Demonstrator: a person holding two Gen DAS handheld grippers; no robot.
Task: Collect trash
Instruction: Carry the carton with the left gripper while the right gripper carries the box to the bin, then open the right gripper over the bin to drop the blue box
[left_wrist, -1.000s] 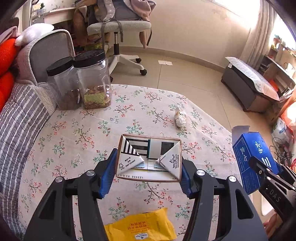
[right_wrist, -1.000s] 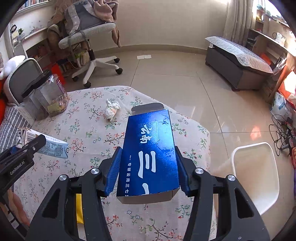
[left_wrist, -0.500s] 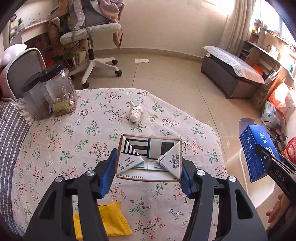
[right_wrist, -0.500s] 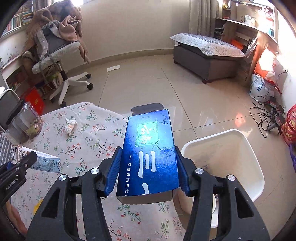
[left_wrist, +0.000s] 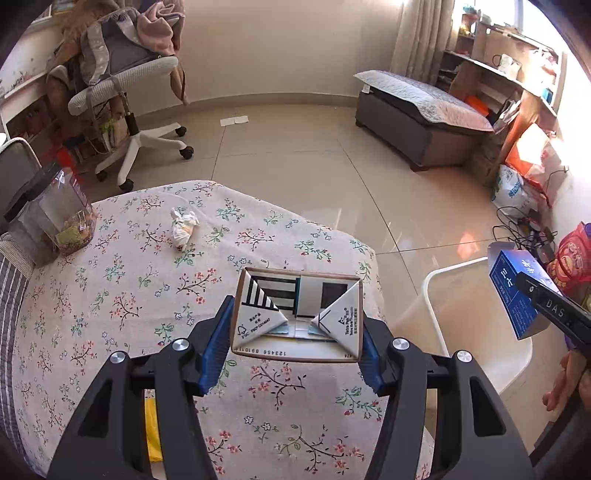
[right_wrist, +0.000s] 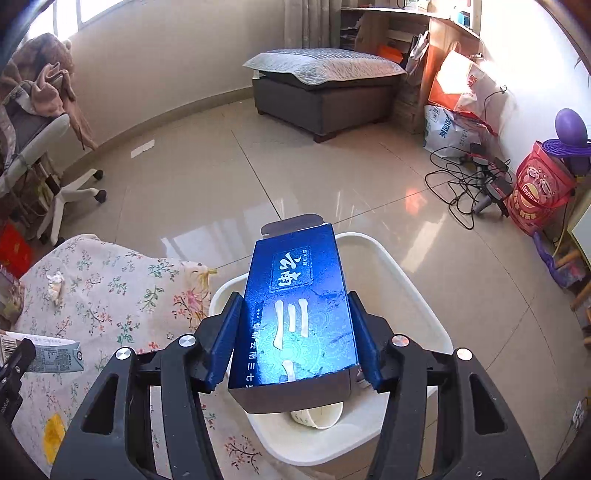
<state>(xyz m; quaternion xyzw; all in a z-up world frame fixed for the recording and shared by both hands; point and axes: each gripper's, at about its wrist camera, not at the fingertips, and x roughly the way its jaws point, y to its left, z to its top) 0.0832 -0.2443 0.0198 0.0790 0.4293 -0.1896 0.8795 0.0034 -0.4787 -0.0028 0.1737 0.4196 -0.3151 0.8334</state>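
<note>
- Two grippers, each loaded: left gripper clamped on a drink carton, right gripper clamped on a blue box.
- Left wrist view: carton's folded end facing the lens at frame centre, held above the floral tablecloth; crumpled wrapper lying upper left of it; clear jar at the left edge; yellow packet half hidden behind the lower-left finger.
- Same view, right edge: blue box seen side-on, above the white bin, with only a dark finger of the right gripper visible.
- Right wrist view only: bin's inside, directly beneath the box, a pale object at its bottom, too hidden to identify.
- Right wrist view, lower left: carton's printed side poking out, wrapper small at far left, yellow packet near the bottom corner.
- Bin standing on the floor tiles just beside the table edge.
</note>
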